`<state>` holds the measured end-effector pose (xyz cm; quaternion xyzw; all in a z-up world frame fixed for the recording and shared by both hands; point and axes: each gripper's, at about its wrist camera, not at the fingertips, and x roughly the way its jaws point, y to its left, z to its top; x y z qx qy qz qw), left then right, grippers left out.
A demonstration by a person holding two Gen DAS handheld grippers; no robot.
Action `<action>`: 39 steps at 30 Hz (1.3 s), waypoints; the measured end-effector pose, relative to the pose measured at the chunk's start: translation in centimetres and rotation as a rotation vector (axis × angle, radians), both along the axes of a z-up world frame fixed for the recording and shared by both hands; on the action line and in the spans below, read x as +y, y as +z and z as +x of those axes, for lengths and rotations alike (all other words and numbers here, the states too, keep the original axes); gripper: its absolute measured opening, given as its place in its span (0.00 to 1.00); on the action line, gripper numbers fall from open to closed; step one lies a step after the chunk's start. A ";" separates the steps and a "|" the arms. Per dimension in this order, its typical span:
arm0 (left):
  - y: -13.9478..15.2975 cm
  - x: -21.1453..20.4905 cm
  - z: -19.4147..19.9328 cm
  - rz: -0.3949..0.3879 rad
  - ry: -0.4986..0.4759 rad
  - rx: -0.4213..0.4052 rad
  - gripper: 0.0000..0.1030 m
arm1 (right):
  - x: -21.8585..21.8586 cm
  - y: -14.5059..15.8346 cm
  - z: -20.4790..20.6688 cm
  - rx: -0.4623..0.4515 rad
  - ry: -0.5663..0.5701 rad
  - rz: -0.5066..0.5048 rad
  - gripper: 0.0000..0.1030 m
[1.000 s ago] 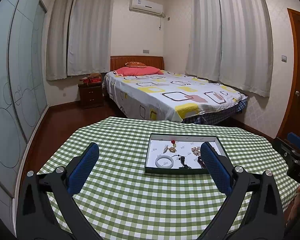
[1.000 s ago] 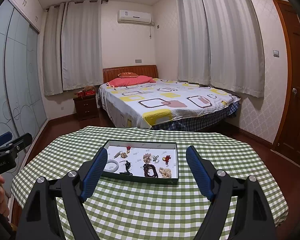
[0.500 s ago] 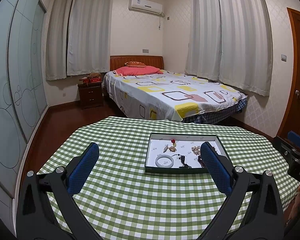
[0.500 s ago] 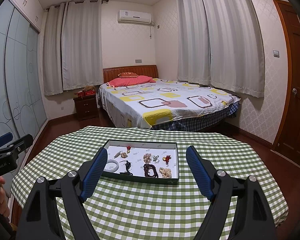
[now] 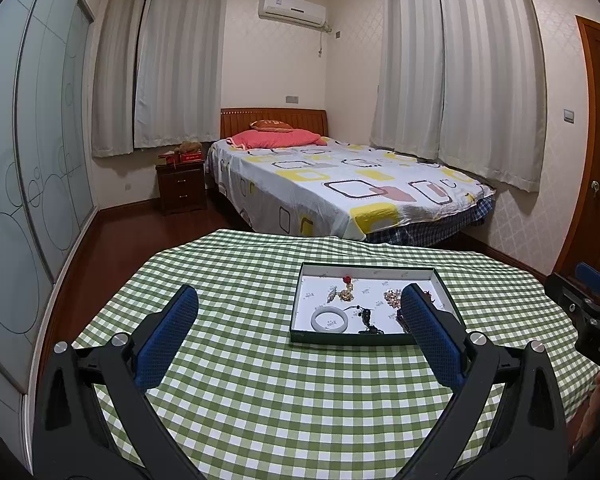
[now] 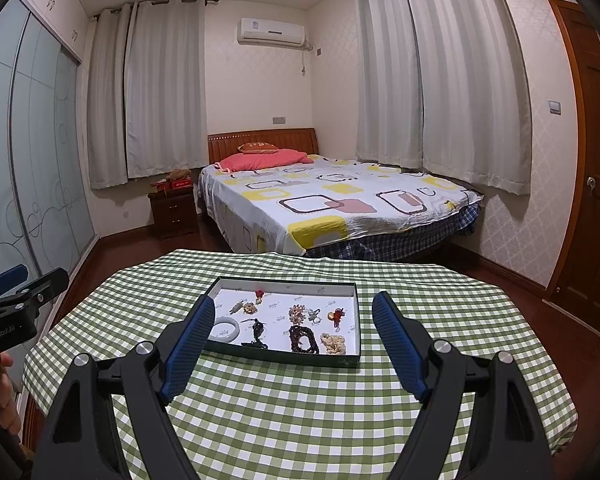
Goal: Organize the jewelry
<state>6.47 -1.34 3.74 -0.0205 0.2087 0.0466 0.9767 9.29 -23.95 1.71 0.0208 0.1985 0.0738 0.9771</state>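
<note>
A dark green tray (image 5: 374,269) with a white floor sits on a table with a green checked cloth (image 5: 260,392); the tray also shows in the right wrist view (image 6: 288,281). In it lie a pale jade bangle (image 6: 225,330), a dark bead bracelet (image 6: 302,339), a red charm (image 6: 335,315), a cream bead cluster (image 6: 333,343) and several small pieces. The bangle shows in the left wrist view too (image 5: 329,321). My left gripper (image 5: 298,300) is open and empty, held above the cloth short of the tray. My right gripper (image 6: 294,308) is open and empty, just short of the tray's near rim.
A bed (image 5: 340,188) stands beyond the table, with a nightstand (image 5: 180,188) at its left. Sliding wardrobe doors (image 5: 28,184) run along the left wall. A wooden door (image 6: 592,160) is at the right. Each gripper shows at the edge of the other's view.
</note>
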 end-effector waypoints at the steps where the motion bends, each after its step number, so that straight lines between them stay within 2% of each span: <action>1: 0.0 0.0 0.0 0.000 0.000 0.000 0.96 | 0.0 0.0 0.0 0.000 0.000 0.000 0.76; 24: 0.1 0.0 -0.1 -0.011 -0.006 -0.005 0.96 | 0.2 0.1 -0.1 0.001 0.000 -0.001 0.76; 35: 0.1 -0.3 -0.1 0.011 -0.010 -0.005 0.96 | 0.5 -0.2 -0.2 0.006 0.002 -0.002 0.76; 39: 0.1 -0.2 0.0 -0.015 -0.039 -0.005 0.96 | 0.5 -0.3 -0.4 0.010 0.004 -0.002 0.76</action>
